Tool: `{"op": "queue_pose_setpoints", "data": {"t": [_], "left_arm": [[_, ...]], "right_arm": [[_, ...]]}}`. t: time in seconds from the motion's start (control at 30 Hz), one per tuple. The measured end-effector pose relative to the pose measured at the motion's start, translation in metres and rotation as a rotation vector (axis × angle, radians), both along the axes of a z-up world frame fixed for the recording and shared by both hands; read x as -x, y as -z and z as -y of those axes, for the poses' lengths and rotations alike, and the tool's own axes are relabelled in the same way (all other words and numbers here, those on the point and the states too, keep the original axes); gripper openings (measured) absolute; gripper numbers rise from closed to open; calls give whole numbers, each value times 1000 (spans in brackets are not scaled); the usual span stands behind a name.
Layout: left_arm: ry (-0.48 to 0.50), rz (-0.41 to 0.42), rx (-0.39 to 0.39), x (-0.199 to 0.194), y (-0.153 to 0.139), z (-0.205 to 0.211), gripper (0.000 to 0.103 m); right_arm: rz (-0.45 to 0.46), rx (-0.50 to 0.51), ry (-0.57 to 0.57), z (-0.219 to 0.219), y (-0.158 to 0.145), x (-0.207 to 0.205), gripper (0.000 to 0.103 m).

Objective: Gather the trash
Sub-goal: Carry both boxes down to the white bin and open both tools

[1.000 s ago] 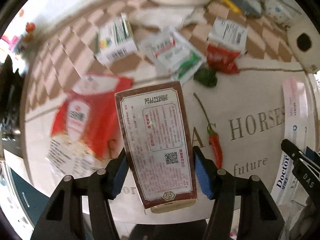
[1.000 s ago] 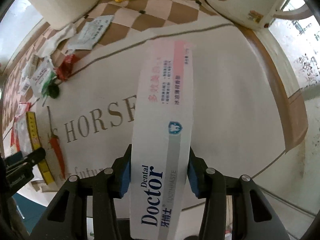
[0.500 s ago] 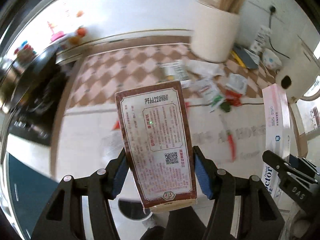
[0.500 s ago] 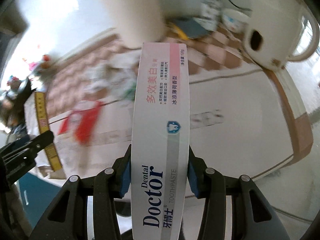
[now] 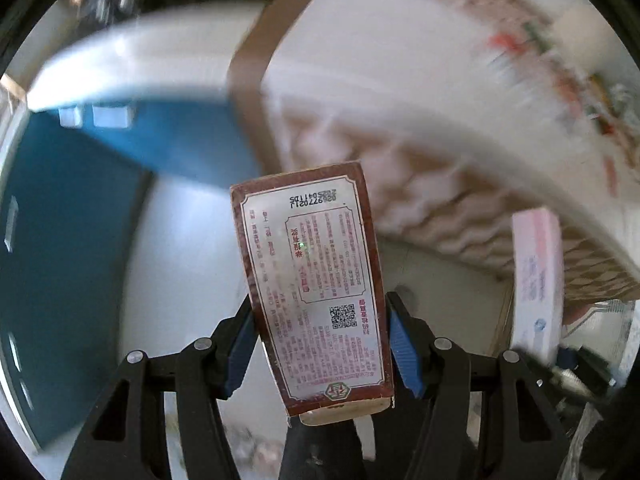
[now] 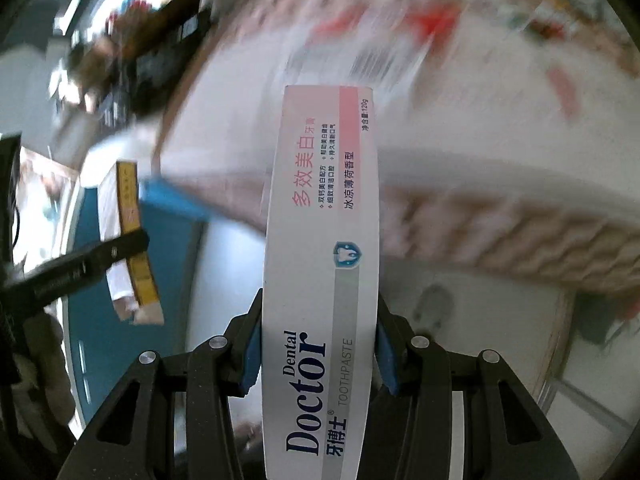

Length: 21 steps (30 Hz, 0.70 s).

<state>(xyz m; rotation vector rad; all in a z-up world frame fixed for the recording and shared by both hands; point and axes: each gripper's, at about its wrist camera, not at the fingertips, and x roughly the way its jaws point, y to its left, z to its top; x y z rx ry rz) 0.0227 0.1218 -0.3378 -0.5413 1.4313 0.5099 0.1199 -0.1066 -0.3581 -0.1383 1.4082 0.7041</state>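
My left gripper (image 5: 320,344) is shut on a brown carton with a white printed label (image 5: 312,284), held upright in the air off the table. My right gripper (image 6: 318,352) is shut on a white and pink Dental Doctor toothpaste box (image 6: 324,240), also held in the air. The toothpaste box shows at the right of the left wrist view (image 5: 538,280). The brown carton's yellow edge (image 6: 134,236) and the left gripper show at the left of the right wrist view. Loose trash on the table (image 6: 436,24) is a blur.
The table with a white cloth and brown border (image 5: 400,92) hangs above and to the right, its fringe (image 5: 424,204) blurred. A blue floor or wall area (image 5: 72,240) lies to the left. A pale floor (image 6: 480,340) shows below the table.
Both grippers have swung away from the tabletop and down past its edge, still holding their boxes. The table's trash has slid to the upper right and the view is motion-blurred.
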Motion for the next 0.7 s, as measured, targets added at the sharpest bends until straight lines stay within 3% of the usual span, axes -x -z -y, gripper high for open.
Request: {"op": "queue_pose_setpoints", "data": {"t": [0.1,0.23,0.43,0.57,0.6,0.63,0.7], "left_arm": [[-54,-43,82,18,59,-11,58],[-101,-105,187,29,160,-18,58],[-144,-205,357,35,314,-25,59],[-145,-256,390,38,382,-27,60],[-149,-255,395,38,391,-27,67],[-157,-251,401,41,398,-28,84],[-172,-248,396,39,402,-28,99]], "right_arm": [[-103,64,-72,-20,59,36,48],[-192,153,-137,-42,149,67,48],[-282,247,-156,-64,287,76,48],[-352,283,-171,-73,375,77,49],[-377,291,-177,-73,395,74,49],[-393,303,-173,-75,413,73,50],[-421,321,-180,-84,436,59,55]]}}
